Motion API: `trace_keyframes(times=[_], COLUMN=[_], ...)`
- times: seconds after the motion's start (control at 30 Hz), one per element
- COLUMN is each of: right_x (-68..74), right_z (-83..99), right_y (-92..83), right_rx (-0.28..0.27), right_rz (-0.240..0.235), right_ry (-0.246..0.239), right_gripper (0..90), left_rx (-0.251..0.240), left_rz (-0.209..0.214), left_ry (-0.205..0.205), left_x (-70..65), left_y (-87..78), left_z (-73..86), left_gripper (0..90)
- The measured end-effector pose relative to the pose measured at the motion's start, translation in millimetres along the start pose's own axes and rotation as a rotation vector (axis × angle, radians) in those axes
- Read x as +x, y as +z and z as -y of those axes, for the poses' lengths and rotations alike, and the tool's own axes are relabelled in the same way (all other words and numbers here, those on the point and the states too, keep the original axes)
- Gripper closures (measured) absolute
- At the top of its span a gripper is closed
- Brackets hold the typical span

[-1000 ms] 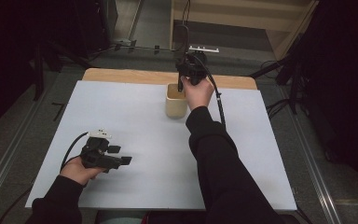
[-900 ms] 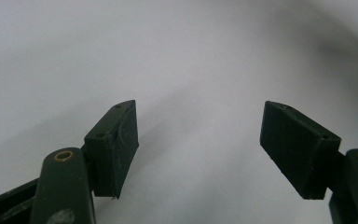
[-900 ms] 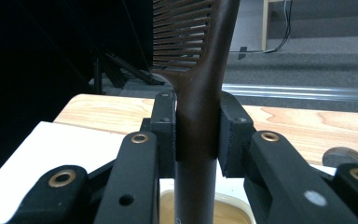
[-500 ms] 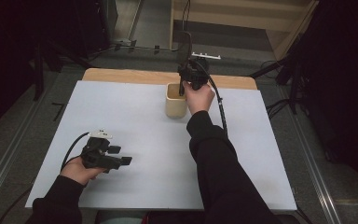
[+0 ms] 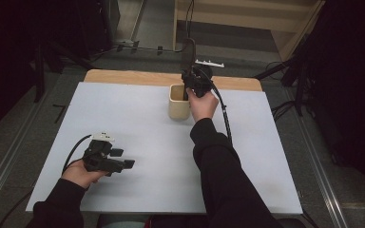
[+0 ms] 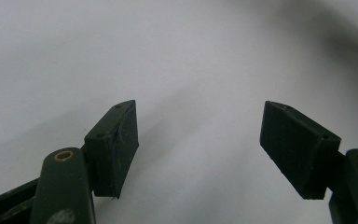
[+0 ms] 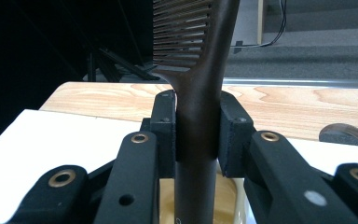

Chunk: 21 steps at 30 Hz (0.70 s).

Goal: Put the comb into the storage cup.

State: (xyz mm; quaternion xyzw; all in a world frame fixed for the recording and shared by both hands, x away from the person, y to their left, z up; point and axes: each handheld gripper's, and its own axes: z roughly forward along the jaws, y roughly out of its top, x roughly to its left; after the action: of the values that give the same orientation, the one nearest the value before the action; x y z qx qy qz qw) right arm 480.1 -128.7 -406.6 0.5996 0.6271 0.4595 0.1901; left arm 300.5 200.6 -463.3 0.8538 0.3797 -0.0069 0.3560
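Table [image 5: 123,109]: white sheet, cup [image 5: 178,103] near the far edge.
Right gripper [image 7: 196,133]: clamped on comb [image 7: 200,93], directly above the cup.
Comb axis: upright, handle end down inside the cup's mouth.
Left gripper [image 6: 198,135]: spread wide, empty, well apart.

A recording lab: white-topped table [image 5: 138,142] amid dark stands [image 5: 43,57].
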Motion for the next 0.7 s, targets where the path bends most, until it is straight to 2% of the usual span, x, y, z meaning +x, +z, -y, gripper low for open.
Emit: trace_keyframes(times=[0.7], right_x=[2.8], right_z=[12.8], right_y=[0.6], right_rx=[0.009], right_rz=[-0.005], right_ry=[-0.03], right_gripper=[70.0], left_rx=[0.004], left_rz=[0.001], left_ry=[0.006], left_x=[-0.4], left_y=[0.6], left_z=[-0.1], left_gripper=[28.6])
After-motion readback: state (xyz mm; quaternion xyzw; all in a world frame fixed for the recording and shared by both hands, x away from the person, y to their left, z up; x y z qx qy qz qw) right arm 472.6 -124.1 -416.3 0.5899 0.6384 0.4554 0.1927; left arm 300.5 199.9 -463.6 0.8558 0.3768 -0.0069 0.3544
